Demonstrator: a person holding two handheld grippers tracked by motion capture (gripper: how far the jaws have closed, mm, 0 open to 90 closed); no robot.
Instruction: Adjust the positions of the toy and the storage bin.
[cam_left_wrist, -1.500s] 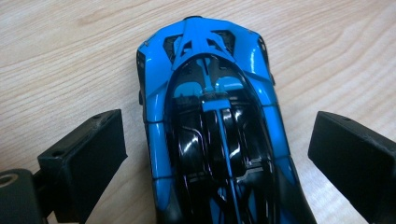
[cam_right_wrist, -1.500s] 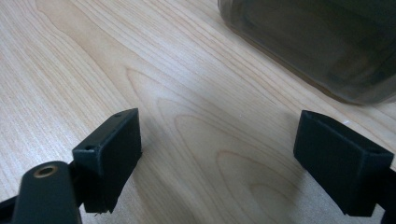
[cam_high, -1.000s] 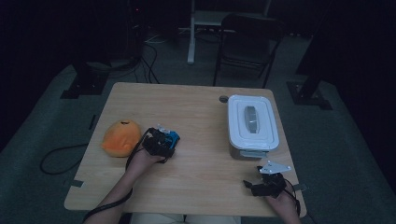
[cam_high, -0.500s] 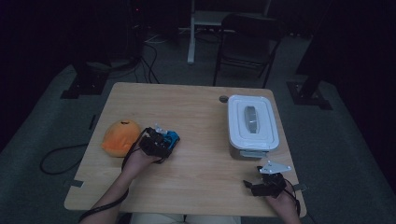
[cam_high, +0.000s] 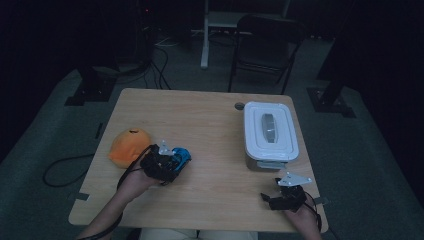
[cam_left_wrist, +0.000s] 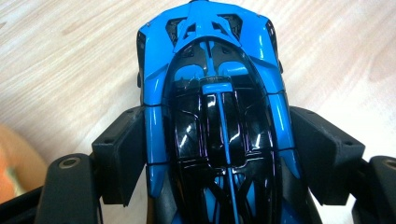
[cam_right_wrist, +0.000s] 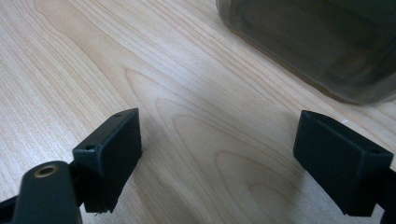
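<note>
1. An orange, dome-shaped soft thing (cam_high: 129, 146) with a smooth matte skin lies on the wooden counter (cam_high: 210, 120) just left of the left tool (cam_high: 176, 159).
2. The left tool is clamped on a blue and black toy car (cam_left_wrist: 217, 121). Its black, blocky pads (cam_left_wrist: 122, 154) press the car's glossy, angular sides, having just closed in on it. The car's nose points away from the tool, over pale wood grain.
3. Well to the right of that tool stands a rectangular box with a white lid (cam_high: 270, 131). The lid has rounded corners and a grey recessed handle. Its translucent wall (cam_right_wrist: 317, 42) shows dark just ahead of the right tool.
4. The right tool (cam_right_wrist: 233, 158), topped by a grey three-cornered plate, sits near the counter's front edge. Its jaws stand wide apart over bare wood, with nothing between them.
</note>
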